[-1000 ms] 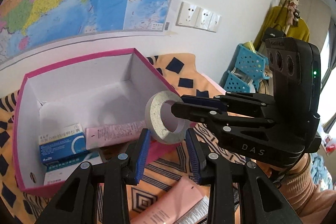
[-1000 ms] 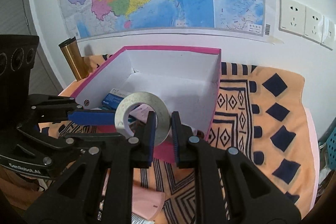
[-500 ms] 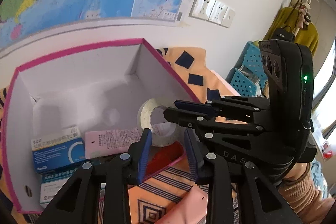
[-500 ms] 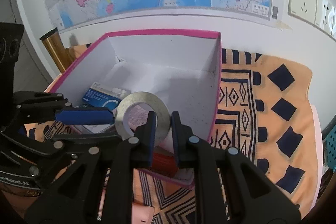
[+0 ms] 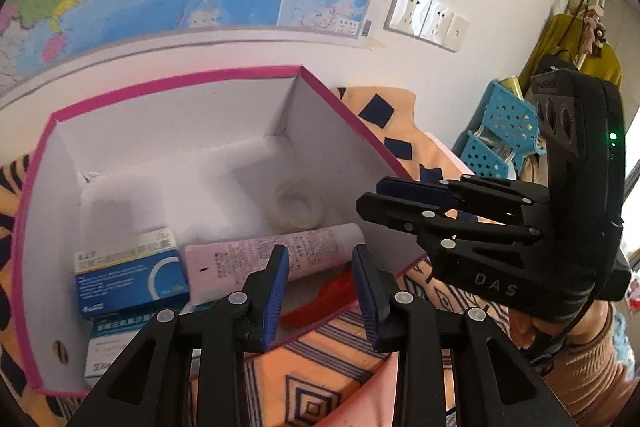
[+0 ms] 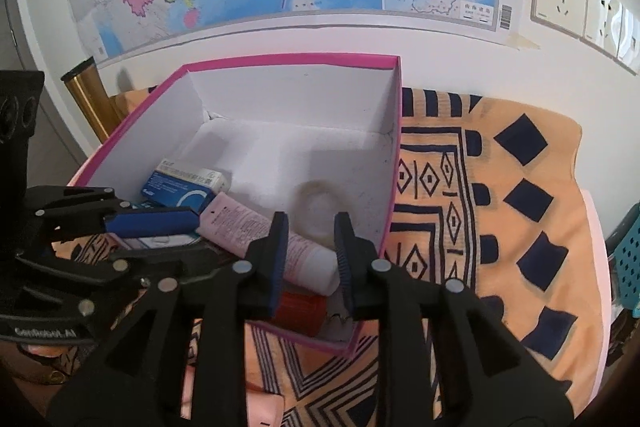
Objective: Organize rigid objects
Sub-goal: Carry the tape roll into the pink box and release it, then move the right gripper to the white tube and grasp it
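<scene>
Tape roll (image 6: pixel 316 211) (blurred) lies beside box wall (image 6: pixel 394 163); both jaws apart, empty.

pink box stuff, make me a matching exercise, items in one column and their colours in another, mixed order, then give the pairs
Items:
1. tape roll
2. tube
3. medicine box
4. box rim

Colours:
A. magenta
B. blue and white
C. clear, whitish
D. pale pink

Pairs: 1-C, 2-D, 3-B, 4-A
</scene>
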`<action>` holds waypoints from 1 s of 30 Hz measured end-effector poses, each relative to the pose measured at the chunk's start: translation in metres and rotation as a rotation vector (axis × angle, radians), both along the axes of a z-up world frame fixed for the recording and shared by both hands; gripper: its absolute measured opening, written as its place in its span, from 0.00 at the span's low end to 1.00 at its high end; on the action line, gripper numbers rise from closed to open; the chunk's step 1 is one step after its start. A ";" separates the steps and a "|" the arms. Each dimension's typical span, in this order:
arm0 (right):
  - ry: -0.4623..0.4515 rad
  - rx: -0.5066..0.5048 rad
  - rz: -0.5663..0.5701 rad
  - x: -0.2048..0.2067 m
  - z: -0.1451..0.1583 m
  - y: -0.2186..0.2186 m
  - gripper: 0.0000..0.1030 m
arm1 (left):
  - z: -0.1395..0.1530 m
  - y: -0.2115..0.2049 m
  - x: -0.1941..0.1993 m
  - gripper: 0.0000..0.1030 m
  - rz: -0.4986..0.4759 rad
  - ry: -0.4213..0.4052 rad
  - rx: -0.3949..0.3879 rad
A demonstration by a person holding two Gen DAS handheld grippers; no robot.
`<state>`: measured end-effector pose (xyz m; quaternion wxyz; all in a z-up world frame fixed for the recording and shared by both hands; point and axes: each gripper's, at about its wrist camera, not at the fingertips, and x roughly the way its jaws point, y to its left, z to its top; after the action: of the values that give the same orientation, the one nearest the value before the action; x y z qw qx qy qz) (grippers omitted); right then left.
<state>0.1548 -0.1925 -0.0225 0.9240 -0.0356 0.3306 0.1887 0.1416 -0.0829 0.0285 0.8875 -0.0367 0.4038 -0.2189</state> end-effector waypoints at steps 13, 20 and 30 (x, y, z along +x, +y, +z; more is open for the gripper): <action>-0.027 0.054 0.031 -0.041 0.002 -0.008 0.29 | 0.014 0.009 -0.049 0.40 -0.015 -0.107 0.024; -0.046 0.109 0.083 -0.078 0.004 -0.015 0.39 | 0.007 0.018 -0.079 0.41 -0.030 -0.091 0.008; 0.075 0.142 0.078 -0.112 -0.039 -0.029 0.40 | -0.032 0.023 -0.120 0.41 -0.068 0.016 0.001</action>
<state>0.0428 -0.2210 -0.0619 0.9031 0.0244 0.3492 0.2488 0.0215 -0.0600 -0.0030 0.8763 -0.0242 0.4123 -0.2482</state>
